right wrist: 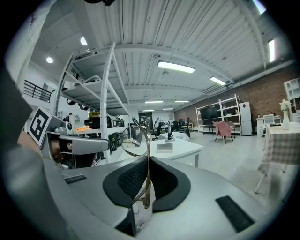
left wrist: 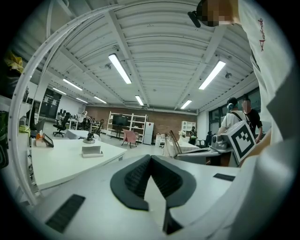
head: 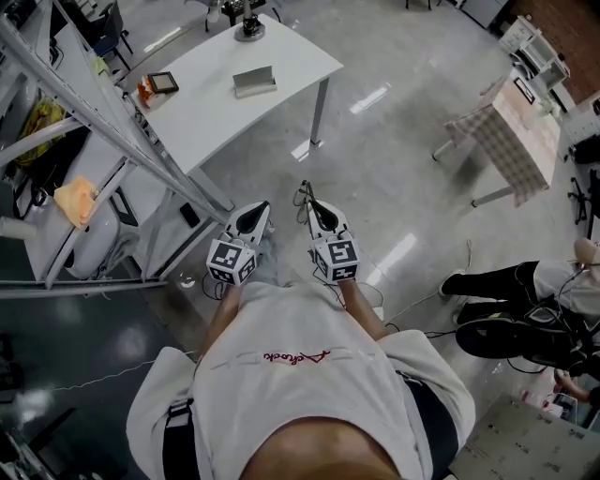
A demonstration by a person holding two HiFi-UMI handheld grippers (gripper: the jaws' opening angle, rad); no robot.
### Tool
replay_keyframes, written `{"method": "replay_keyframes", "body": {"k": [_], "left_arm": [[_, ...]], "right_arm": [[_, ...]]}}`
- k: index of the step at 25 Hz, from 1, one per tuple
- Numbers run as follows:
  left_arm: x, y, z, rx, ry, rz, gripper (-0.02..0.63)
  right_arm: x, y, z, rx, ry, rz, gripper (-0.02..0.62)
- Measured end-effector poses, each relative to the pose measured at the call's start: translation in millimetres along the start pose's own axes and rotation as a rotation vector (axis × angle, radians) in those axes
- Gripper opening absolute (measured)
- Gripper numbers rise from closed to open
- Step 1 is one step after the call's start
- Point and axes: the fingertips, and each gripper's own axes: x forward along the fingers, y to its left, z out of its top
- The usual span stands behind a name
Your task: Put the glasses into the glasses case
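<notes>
The glasses [right wrist: 148, 159] are thin wire-framed; my right gripper [right wrist: 146, 161] is shut on one side of the frame, and a lens ring stands up above the pads. In the head view they show as a thin wire [head: 304, 192] at the tip of the right gripper [head: 314, 208]. My left gripper [head: 255, 211] is beside it, shut with nothing between its pads [left wrist: 150, 158]. The grey glasses case [head: 254, 81] lies on the white table [head: 291, 52], well ahead of both grippers. It also shows in the gripper views, case [left wrist: 92, 151] and case [right wrist: 164, 146].
A metal shelving rack [head: 94, 122] stands close on the left. The white table also carries a black stand [head: 248, 28] and a small tablet [head: 161, 82]. A table with a checked cloth [head: 511, 141] and a seated person [head: 525, 281] are to the right.
</notes>
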Motion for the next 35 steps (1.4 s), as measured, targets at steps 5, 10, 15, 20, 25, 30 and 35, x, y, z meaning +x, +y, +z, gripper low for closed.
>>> {"method": "replay_keyframes", "body": {"k": [5, 10, 15, 20, 25, 30, 35], "left_arm": [[29.9, 25.9, 2.9, -0.008, -0.004, -0.010, 0.023], [64.6, 64.7, 14.5, -0.017, -0.014, -0.011, 0.023], [99.5, 112.7, 27.9, -0.026, -0.008, -0.014, 0.023], [129.2, 164.4, 48.2, -0.033, -0.016, 0.000, 0.023], [149.5, 207.3, 64.0, -0.042, -0.022, 0.018, 0.023], [170.5, 243.3, 74.1, -0.047, -0.027, 0.021, 0.023], [188.9, 276.2, 84.3, -0.048, -0.034, 0.017, 0.023]], "right_arm": [[33.6, -17.5, 0.5, -0.007, 0.013, -0.007, 0.035], [80.9, -34.7, 7.1, -0.014, 0.031, -0.004, 0.035], [137.8, -50.0, 19.5, -0.016, 0.047, -0.004, 0.035], [195.8, -61.9, 36.8, -0.025, 0.061, 0.006, 0.035], [244.3, -68.7, 53.3, -0.038, 0.067, 0.020, 0.035], [285.5, -73.9, 66.3, -0.046, 0.066, 0.025, 0.035], [324.5, -82.5, 74.1, -0.053, 0.065, 0.020, 0.035]]}}
